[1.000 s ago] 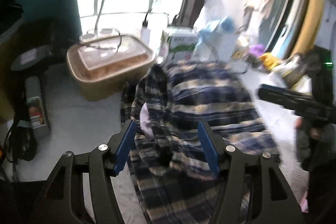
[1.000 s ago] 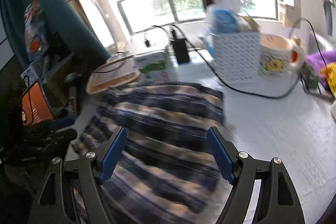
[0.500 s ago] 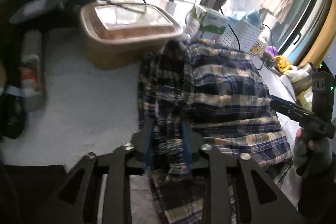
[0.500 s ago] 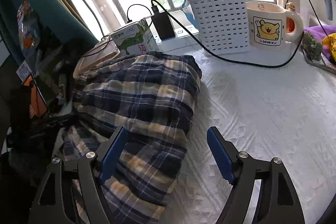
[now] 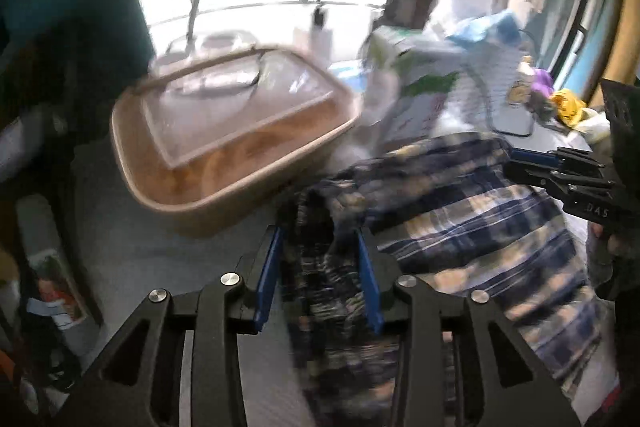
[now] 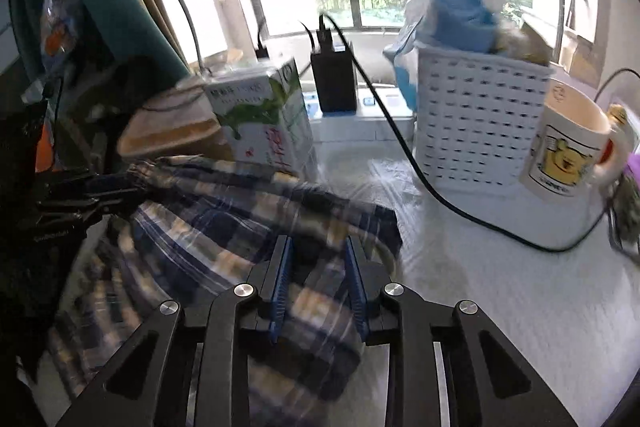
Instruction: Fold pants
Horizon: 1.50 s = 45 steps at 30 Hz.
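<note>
Our left gripper [image 5: 318, 269] and right gripper [image 6: 318, 281] each have jaws clamped on the plaid pants [image 6: 208, 227], which are bunched on the desk [image 6: 500, 287] near the tan tub [image 5: 224, 163].

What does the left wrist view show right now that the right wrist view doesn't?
Only the left wrist view shows the tan tub's clear lid from above and the left claw closed on a bunched edge of the plaid pants. Only the right wrist view shows the black charger and the right claw closed on the pants. Both show the pants, milk carton, white basket and mug.
</note>
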Each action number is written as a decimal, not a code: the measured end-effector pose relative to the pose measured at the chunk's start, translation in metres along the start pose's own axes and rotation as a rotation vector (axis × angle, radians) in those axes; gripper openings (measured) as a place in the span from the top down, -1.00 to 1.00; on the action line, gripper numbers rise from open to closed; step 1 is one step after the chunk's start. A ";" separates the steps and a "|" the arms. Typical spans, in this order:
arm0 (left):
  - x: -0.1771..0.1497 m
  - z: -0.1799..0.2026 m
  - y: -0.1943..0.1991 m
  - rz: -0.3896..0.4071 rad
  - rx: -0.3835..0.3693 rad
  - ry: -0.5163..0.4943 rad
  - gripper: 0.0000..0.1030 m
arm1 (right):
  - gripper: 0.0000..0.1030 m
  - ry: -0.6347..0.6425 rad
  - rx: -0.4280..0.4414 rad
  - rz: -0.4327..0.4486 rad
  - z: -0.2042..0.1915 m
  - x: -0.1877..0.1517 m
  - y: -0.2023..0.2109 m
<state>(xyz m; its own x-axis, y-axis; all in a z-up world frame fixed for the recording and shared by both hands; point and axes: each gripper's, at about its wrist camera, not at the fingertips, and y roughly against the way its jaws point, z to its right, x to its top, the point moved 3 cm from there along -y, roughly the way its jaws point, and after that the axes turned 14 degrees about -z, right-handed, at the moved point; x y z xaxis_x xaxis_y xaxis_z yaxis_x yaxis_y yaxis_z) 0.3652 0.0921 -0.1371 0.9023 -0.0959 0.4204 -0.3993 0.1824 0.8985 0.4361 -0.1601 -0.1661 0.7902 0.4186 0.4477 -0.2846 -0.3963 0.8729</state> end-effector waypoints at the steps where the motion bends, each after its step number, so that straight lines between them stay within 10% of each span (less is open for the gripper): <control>1: -0.001 -0.007 -0.005 0.002 -0.017 0.009 0.24 | 0.47 0.006 -0.011 -0.021 0.001 0.003 -0.009; 12: -0.007 -0.027 -0.001 0.001 -0.089 0.074 0.04 | 0.68 0.011 -0.047 -0.085 0.018 0.022 -0.033; 19: -0.008 0.009 0.056 0.133 -0.165 -0.066 0.04 | 0.68 0.135 -0.072 -0.010 -0.015 0.031 -0.004; 30: 0.017 0.007 -0.020 -0.040 -0.130 -0.090 0.64 | 0.72 0.158 -0.024 -0.126 -0.015 0.046 -0.058; 34: 0.016 0.002 -0.006 -0.058 -0.130 -0.050 0.64 | 0.72 0.165 -0.070 -0.086 -0.023 0.042 -0.036; 40: -0.005 0.027 0.045 0.033 -0.223 -0.093 0.62 | 0.72 0.298 0.079 -0.045 -0.073 0.010 0.008; 45: -0.027 0.030 0.002 -0.106 -0.191 -0.085 0.62 | 0.73 0.372 0.052 -0.172 -0.101 -0.030 -0.024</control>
<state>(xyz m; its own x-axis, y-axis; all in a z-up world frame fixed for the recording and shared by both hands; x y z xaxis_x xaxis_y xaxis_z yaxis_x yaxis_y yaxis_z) 0.3350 0.0655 -0.1430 0.9171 -0.2052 0.3417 -0.2579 0.3480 0.9013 0.3643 -0.0803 -0.1807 0.5707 0.7457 0.3438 -0.1302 -0.3312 0.9345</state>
